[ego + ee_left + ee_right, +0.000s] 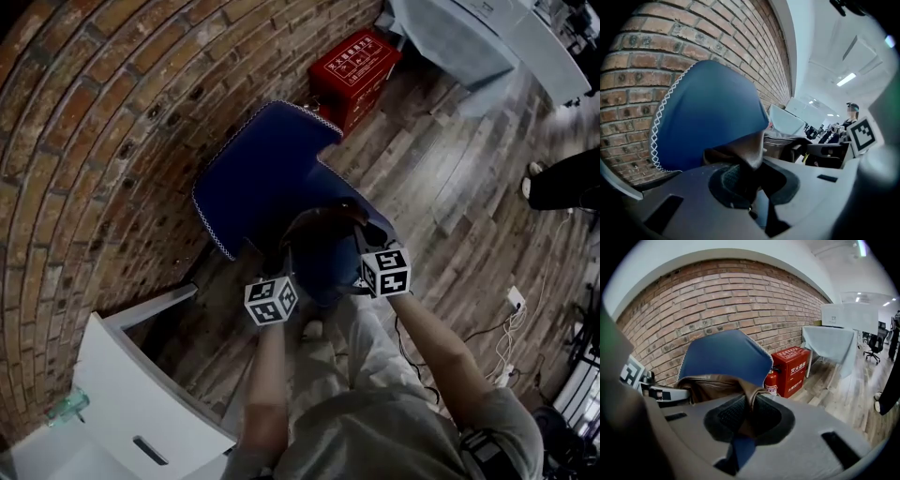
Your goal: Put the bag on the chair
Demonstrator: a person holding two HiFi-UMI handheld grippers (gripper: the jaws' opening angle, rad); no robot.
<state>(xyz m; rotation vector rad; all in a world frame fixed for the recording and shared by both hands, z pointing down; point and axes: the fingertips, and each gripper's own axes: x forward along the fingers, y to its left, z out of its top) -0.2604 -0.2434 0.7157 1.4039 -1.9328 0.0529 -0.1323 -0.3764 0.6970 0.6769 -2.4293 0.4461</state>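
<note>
Your left gripper [284, 267] and right gripper [364, 239] both clamp the brown leather bag's [323, 225] rim over the blue chair [258, 169] seat's front. Let go unevenly and it may slump off.

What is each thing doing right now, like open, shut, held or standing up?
chair, upright against the brick wall
left gripper, shut on the bag
right gripper, shut on the bag
bag, held over the chair seat; cannot tell if touching
red box, shut, standing on the floor
fire extinguisher, upright beside the red box
</note>
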